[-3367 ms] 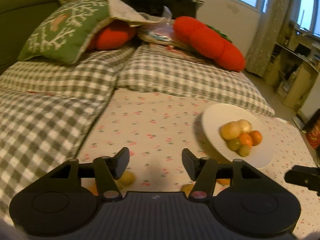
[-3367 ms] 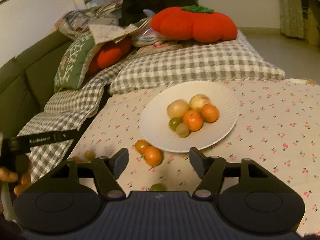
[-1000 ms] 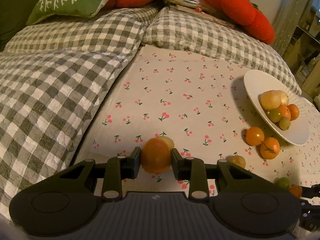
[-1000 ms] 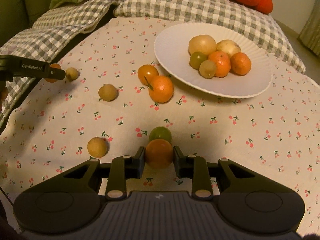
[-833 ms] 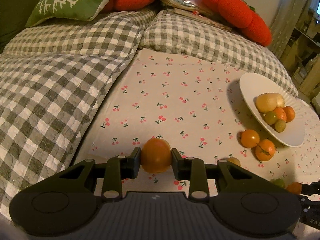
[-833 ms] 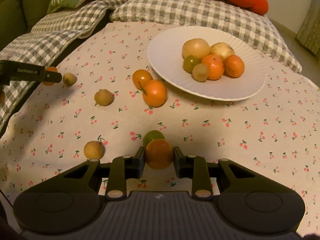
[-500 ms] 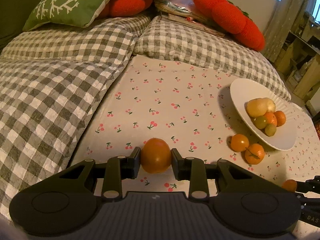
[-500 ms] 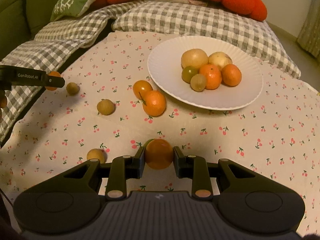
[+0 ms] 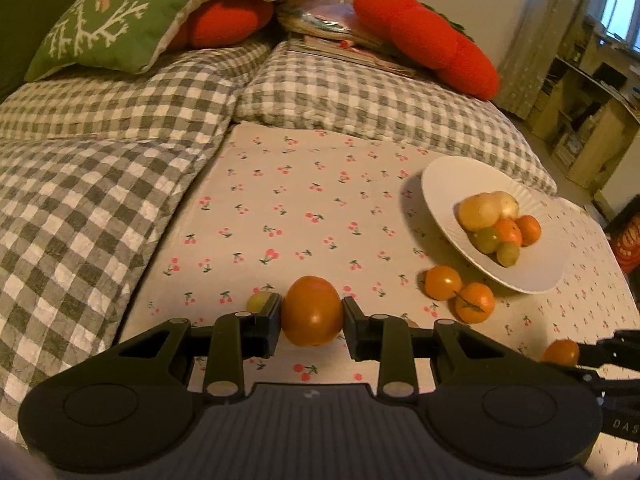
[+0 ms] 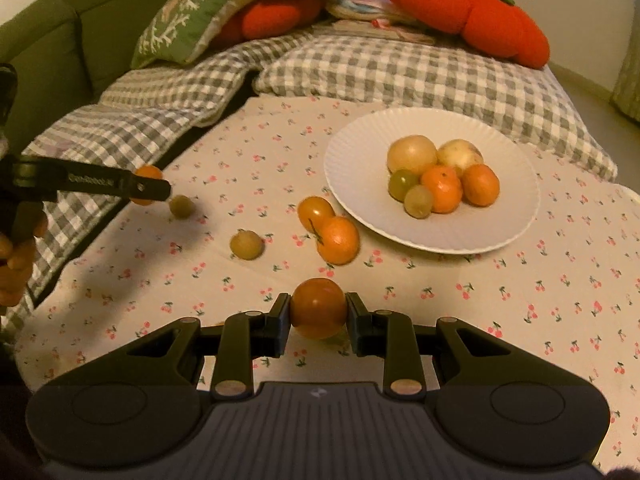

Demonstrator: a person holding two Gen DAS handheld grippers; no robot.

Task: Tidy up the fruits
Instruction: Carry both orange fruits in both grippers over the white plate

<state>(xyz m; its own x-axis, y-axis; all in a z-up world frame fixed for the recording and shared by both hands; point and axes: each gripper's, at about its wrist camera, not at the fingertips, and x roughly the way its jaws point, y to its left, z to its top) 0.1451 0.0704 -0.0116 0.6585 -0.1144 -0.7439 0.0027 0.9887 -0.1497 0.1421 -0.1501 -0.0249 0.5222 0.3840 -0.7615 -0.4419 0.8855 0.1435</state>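
My left gripper (image 9: pixel 312 316) is shut on an orange tomato (image 9: pixel 311 316) and holds it above the cherry-print cloth; it shows from the side in the right wrist view (image 10: pixel 146 184). My right gripper (image 10: pixel 318 314) is shut on another orange tomato (image 10: pixel 318 308), also held above the cloth. A white plate (image 10: pixel 496 224) (image 9: pixel 532 268) holds several fruits. Two oranges (image 10: pixel 338 240) (image 9: pixel 474 302) lie just left of the plate. Two small yellow-green fruits (image 10: pixel 247 245) (image 10: pixel 181 206) lie further left; one (image 9: pixel 258 301) sits behind my left fingers.
Grey checked cushions (image 9: pixel 360 92) border the cloth at the back and left. A green pillow (image 9: pixel 116 24) and red plush pumpkins (image 10: pixel 468 8) lie behind them. Wooden shelves (image 9: pixel 588 112) stand at the far right.
Both grippers closed on a tomato earlier and have lifted them off the cloth. Over the last second both have risen and drawn back a little; the green fruit by my right gripper is now hidden.
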